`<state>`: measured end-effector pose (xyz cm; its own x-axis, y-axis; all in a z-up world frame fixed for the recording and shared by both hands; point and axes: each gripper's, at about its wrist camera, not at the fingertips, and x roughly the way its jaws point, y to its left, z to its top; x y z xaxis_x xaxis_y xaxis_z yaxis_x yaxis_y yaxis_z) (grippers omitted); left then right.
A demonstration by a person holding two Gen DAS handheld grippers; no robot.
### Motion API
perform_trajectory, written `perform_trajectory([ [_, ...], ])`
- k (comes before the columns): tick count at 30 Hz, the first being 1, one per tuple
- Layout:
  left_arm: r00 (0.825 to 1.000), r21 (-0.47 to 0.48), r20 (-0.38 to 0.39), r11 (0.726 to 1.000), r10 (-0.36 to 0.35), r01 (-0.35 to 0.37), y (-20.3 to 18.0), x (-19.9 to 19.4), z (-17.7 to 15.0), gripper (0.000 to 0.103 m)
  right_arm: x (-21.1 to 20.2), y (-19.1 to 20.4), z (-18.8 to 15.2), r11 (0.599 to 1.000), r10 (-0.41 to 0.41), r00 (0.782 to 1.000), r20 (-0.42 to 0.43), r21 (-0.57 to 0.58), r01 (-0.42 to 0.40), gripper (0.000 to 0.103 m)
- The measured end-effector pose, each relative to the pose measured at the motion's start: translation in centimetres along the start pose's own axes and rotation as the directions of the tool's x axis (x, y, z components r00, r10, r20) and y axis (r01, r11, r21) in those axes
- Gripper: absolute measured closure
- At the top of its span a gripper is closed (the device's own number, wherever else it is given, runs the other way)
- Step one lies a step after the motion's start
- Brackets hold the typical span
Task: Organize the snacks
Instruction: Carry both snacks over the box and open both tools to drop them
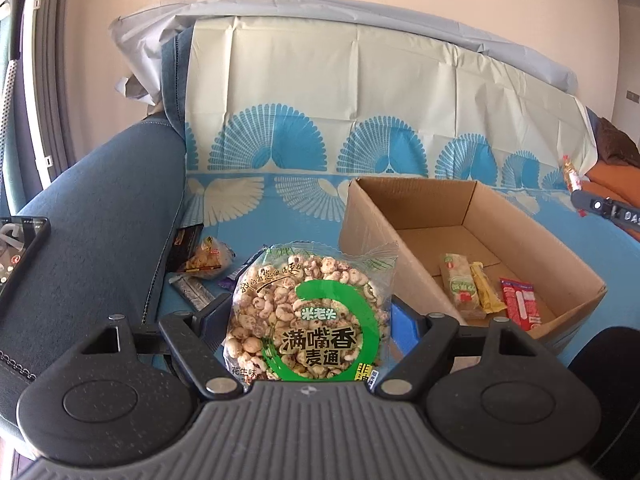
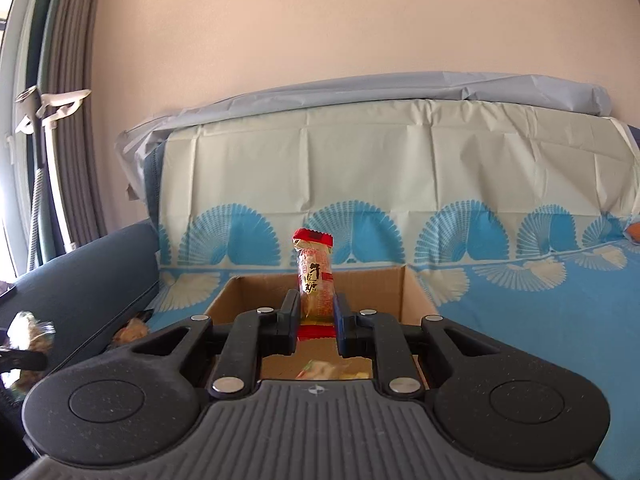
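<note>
My left gripper [image 1: 310, 312] is shut on a clear round bag of puffed wheat snacks [image 1: 308, 312] with a green ring label, held above the sofa seat, left of an open cardboard box [image 1: 404, 240]. Three snack packets [image 1: 486, 292] lie on the box floor. My right gripper [image 2: 316, 312] is shut on a small red and gold candy bar [image 2: 314, 280], held upright above the near side of the same box [image 2: 412, 292]. The right gripper and its bar also show in the left wrist view [image 1: 576, 184] at the far right.
Several loose snacks [image 1: 204, 262] lie on the blue patterned cover by the blue sofa armrest [image 1: 104, 216]. A phone [image 1: 16, 252] rests on the armrest. The sofa back [image 2: 360, 160] rises behind the box.
</note>
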<state>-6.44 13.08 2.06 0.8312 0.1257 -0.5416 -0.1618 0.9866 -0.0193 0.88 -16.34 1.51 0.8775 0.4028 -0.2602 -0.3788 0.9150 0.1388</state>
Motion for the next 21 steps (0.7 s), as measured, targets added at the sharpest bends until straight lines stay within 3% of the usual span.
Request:
perform_trajectory([
  [7, 0.996, 0.014, 0.053, 0.997, -0.070, 0.070, -3.7, -1.2, 4.6, 0.019, 1.6, -3.2, -0.7, 0.986, -0.026, 0.999, -0.020, 0.163, 0.029, 0.085],
  [21, 0.964, 0.106, 0.145, 0.972, -0.223, 0.209, -15.4, 2.5, 14.5, 0.019, 2.4, -2.9, -0.9, 0.989, -0.051, 0.997, -0.063, 0.136, 0.059, 0.085],
])
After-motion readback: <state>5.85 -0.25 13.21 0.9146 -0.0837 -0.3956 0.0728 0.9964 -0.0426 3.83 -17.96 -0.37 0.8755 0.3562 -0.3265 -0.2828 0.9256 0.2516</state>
